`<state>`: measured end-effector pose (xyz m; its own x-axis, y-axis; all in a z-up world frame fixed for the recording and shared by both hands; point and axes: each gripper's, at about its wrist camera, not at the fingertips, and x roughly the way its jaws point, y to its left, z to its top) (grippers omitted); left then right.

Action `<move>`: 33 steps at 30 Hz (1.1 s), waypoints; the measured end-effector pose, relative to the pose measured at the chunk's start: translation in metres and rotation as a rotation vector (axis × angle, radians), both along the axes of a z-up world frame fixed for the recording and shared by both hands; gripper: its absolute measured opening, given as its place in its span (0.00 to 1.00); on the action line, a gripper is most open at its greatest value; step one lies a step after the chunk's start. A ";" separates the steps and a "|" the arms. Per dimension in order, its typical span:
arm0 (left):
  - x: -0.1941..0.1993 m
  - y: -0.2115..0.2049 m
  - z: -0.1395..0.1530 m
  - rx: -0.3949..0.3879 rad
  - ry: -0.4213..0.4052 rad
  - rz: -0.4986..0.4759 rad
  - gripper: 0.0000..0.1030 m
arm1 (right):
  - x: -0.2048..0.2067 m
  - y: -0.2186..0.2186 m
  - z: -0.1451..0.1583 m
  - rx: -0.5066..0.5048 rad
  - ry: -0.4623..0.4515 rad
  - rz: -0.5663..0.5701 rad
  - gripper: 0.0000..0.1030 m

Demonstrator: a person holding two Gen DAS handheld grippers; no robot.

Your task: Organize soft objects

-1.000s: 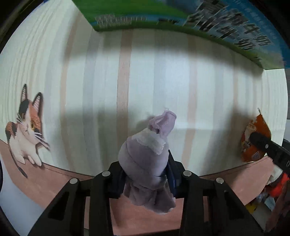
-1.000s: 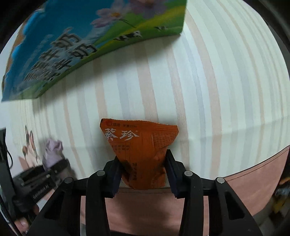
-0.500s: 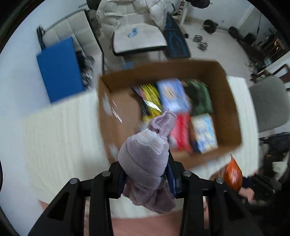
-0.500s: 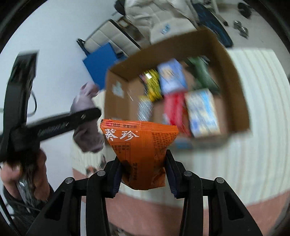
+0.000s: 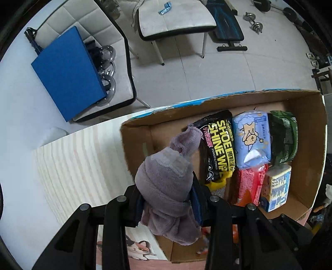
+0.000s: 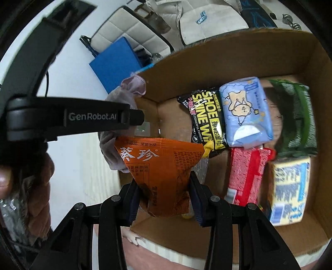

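Note:
My left gripper (image 5: 167,204) is shut on a rolled lilac sock (image 5: 166,182) and holds it over the left wall of an open cardboard box (image 5: 137,143). My right gripper (image 6: 162,200) is shut on an orange snack packet (image 6: 159,172) above the box's left part (image 6: 207,68). The left gripper and its sock (image 6: 124,91) show at the left in the right wrist view. Inside the box lie a black shoe-wipe pack (image 5: 217,149), a blue tissue pack (image 5: 251,139), a green pack (image 5: 284,139), a red pack (image 5: 249,182) and a yellow-blue carton (image 5: 277,189).
The box stands on a striped cloth (image 5: 83,166) with a cat picture (image 5: 137,250) at its near edge. Beyond the table are a blue board (image 5: 68,70), chairs (image 5: 174,18) and dumbbells (image 5: 254,20) on the tiled floor.
Both grippers have risen from close over the striped cloth to above the box and moved nearer its left wall. Each keeps its hold.

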<state>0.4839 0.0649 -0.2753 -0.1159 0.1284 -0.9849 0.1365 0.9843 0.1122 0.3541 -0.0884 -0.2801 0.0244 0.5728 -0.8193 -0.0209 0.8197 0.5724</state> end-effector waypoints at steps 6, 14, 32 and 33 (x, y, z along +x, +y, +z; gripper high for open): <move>0.004 0.002 -0.032 -0.007 0.103 0.002 0.42 | 0.007 0.028 -0.032 -0.044 0.071 0.056 0.69; 0.005 0.002 -0.021 -0.052 0.057 0.003 0.65 | 0.009 0.022 -0.022 -0.090 0.048 0.075 0.85; -0.076 -0.015 0.049 -0.174 -0.233 0.130 0.91 | -0.020 -0.098 0.041 -0.462 -0.147 -0.020 1.00; -0.086 -0.016 0.054 -0.170 -0.258 0.141 0.91 | -0.024 -0.106 0.044 -0.484 -0.155 -0.027 1.00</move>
